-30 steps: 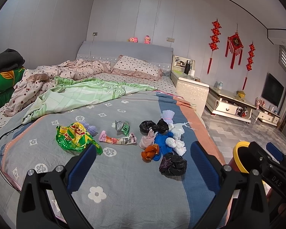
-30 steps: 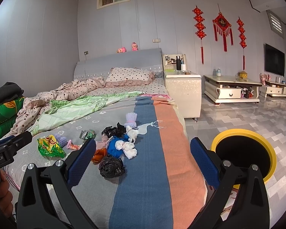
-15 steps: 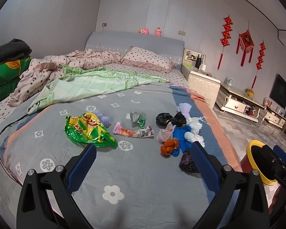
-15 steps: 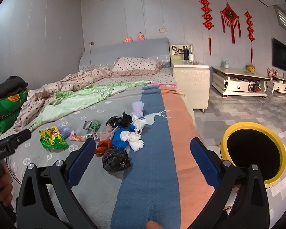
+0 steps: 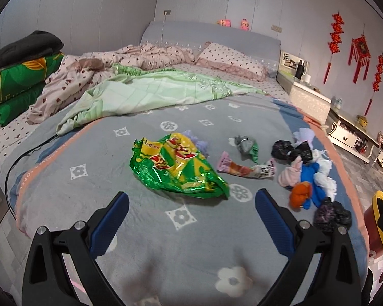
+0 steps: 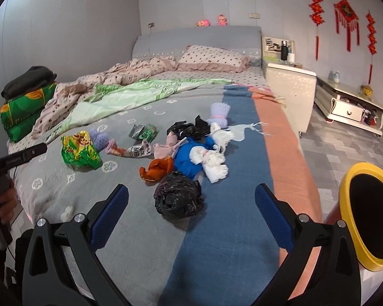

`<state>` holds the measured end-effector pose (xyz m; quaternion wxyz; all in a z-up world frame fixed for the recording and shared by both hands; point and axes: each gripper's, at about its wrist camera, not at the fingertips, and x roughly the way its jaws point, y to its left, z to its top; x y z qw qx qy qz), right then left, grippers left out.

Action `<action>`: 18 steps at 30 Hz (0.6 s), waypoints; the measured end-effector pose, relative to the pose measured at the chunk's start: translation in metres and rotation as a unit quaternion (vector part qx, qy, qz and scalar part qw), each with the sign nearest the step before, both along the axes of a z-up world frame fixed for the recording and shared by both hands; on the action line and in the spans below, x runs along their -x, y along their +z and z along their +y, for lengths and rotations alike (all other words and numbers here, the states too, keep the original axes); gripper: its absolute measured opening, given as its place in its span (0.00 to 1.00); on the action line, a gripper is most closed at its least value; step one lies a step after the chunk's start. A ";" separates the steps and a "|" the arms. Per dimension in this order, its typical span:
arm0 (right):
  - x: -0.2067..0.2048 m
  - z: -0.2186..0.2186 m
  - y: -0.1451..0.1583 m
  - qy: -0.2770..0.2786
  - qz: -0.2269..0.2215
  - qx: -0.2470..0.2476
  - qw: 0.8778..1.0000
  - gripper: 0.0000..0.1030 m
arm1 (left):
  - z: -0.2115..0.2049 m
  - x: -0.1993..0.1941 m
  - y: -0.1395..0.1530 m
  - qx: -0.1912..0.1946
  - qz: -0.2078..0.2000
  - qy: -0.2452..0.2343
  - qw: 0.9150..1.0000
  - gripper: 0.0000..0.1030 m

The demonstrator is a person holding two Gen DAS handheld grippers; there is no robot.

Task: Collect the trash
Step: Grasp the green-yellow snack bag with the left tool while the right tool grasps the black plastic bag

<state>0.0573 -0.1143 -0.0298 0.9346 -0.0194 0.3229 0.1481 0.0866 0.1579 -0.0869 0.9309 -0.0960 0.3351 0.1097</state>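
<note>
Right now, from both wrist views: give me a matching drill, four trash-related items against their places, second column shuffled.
Items:
1. green snack bag
2. black plastic bag
3. orange bag
4. yellow-rimmed trash bin

Places:
A. on the floor beside the bed's right edge
B. just ahead of the open right gripper, nearest piece to it
C. just ahead of the open left gripper, on the grey blanket
D. touching the blue bag, on its left

Pairs: 1-C, 2-B, 3-D, 4-A
</note>
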 end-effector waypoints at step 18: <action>-0.066 0.030 -0.049 0.003 0.062 0.016 0.998 0.92 | 0.092 -0.075 -0.065 0.069 0.075 0.049 0.994 0.93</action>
